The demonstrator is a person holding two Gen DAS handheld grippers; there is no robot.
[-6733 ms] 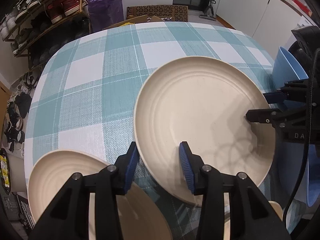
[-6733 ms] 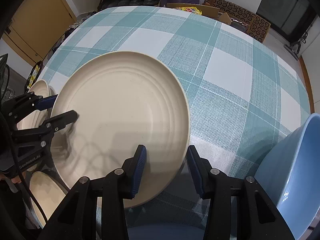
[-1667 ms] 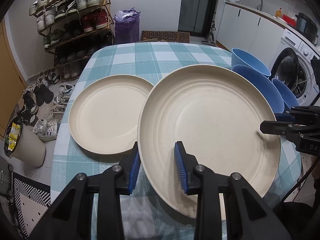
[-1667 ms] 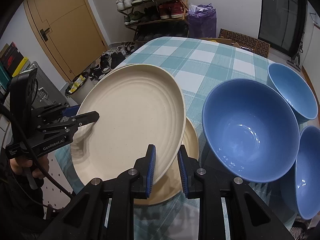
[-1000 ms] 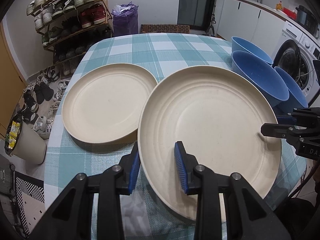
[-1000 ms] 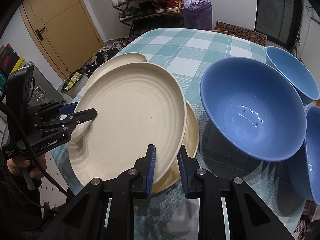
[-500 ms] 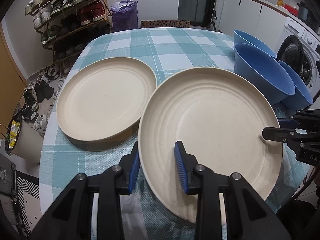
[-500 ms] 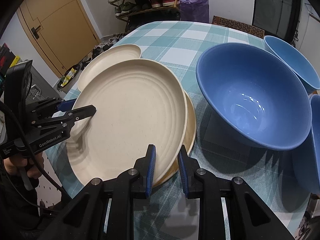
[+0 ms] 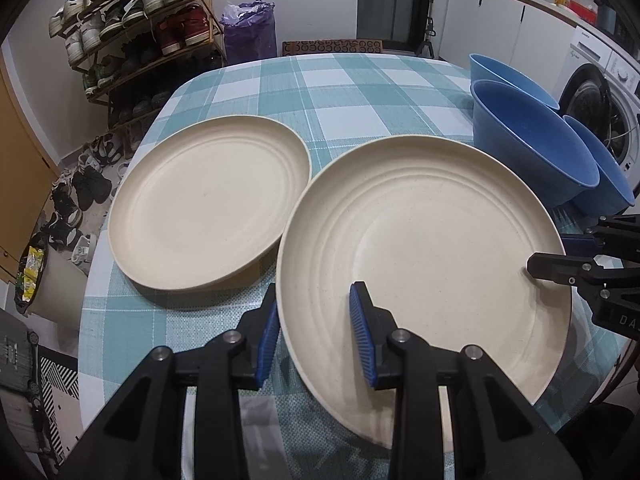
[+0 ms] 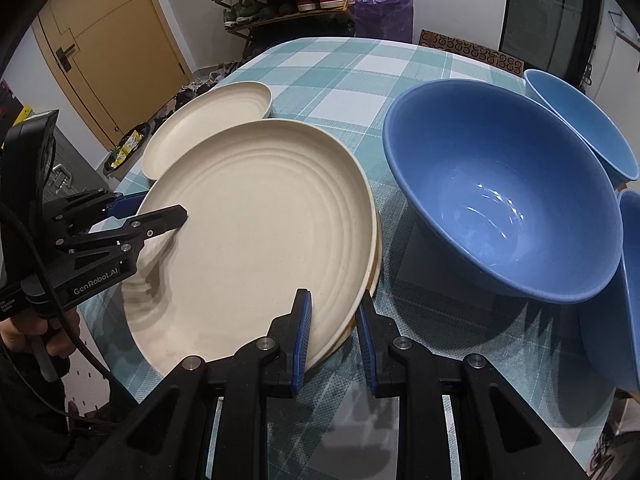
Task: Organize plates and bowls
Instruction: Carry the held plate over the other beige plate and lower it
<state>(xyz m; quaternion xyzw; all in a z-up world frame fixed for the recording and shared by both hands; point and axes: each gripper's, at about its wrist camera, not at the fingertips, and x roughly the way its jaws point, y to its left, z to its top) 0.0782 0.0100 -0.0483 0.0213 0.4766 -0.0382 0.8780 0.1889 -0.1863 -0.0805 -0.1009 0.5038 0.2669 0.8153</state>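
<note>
Desk (image 9: 352, 92) under teal-and-white check cloth. Beyond it: metal shoe rack (image 9: 136, 32) against a white wall, purple bag (image 9: 250, 32) beside it. Washing machine (image 9: 600, 100) at right (white cabinets behind); wooden door (image 10: 108, 40) at left.

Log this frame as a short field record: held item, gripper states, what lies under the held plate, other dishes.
held item: large cream plate
left gripper: shut on the plate's rim
right gripper: shut on the opposite rim
under it: second cream plate, only its edge showing
beside it: separate cream plate on the checked tablecloth
bowls: three blue bowls, clustered on the right
</note>
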